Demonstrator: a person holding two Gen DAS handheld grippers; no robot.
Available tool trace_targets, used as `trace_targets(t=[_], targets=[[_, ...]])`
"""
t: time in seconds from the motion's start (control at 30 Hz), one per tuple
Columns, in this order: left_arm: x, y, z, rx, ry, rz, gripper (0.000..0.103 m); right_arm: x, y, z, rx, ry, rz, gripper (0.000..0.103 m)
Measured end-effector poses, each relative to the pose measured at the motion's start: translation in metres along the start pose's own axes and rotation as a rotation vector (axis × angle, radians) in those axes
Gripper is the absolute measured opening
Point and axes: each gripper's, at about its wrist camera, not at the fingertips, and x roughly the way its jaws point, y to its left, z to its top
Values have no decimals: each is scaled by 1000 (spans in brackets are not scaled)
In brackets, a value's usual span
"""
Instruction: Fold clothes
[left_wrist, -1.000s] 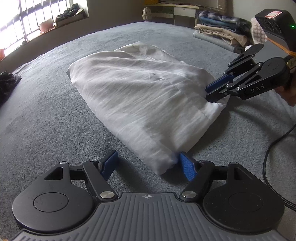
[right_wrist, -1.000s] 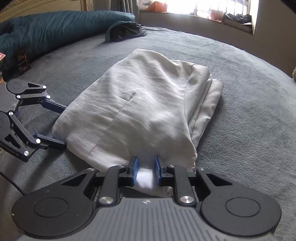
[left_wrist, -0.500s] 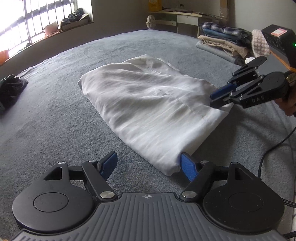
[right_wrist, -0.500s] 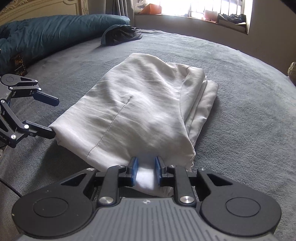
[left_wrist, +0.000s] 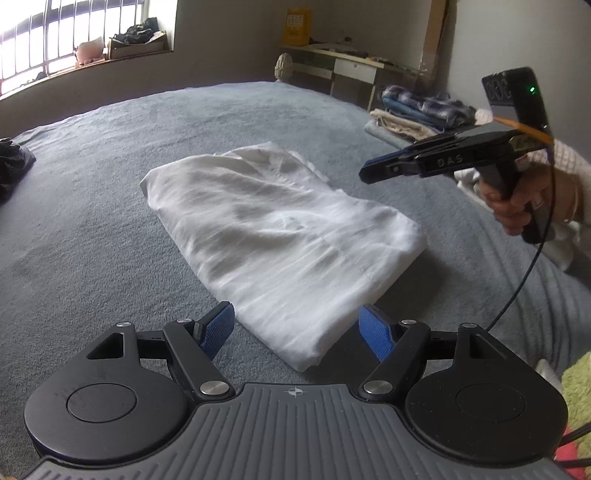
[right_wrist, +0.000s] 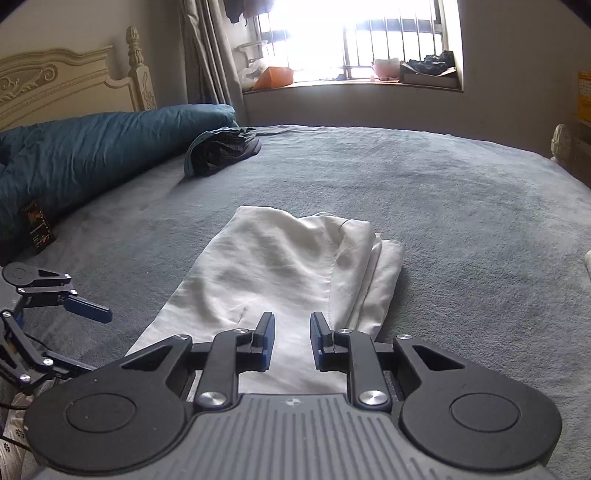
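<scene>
Both grippers' jaws spread, holding nothing.
White garment (left_wrist: 280, 236) lies folded on the bed (right_wrist: 461, 206); maybe another fold, maybe stacking.

Daylight pours in from the barred window (right_wrist: 354, 40), blown out to pure white in the right wrist view and again at the upper left corner of the left wrist view. The rest of the room sits in soft, even light. The folded white garment (left_wrist: 280, 240) casts only a faint shadow on the grey bed cover (left_wrist: 92, 206). Fisheye distortion bows the bed's far edge and the walls. The raised right claw (left_wrist: 369, 171) looks slightly smeared by motion; elsewhere focus is fairly sharp.
</scene>
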Motion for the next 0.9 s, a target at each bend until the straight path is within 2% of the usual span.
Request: trace_targets(t=[0.1, 0.17, 0.27, 0.43, 0.53, 0.7, 0.8, 0.9], targets=[[9, 3, 15, -39, -28, -10, 75, 14, -2, 10, -6, 15, 2, 22], [20, -1, 20, -28, -40, 7, 75, 24, -3, 17, -11, 25, 3, 22], [47, -8, 18, 13, 4, 58, 74, 45, -3, 21, 2, 58, 14, 22], [78, -13, -4, 80, 82, 93, 74, 88, -9, -1, 4, 200, -27, 20], [74, -12, -2, 85, 72, 88, 75, 88, -13, 0, 17, 197, -17, 20], [60, 0, 8, 29, 47, 69, 75, 64, -18, 31, 14, 115, -3, 21], [65, 2, 7, -3, 73, 55, 75, 69, -25, 52, 30, 77, 1, 21], [73, -4, 0, 8, 101, 69, 75, 93, -38, 61, 64, 88, 9, 21]])
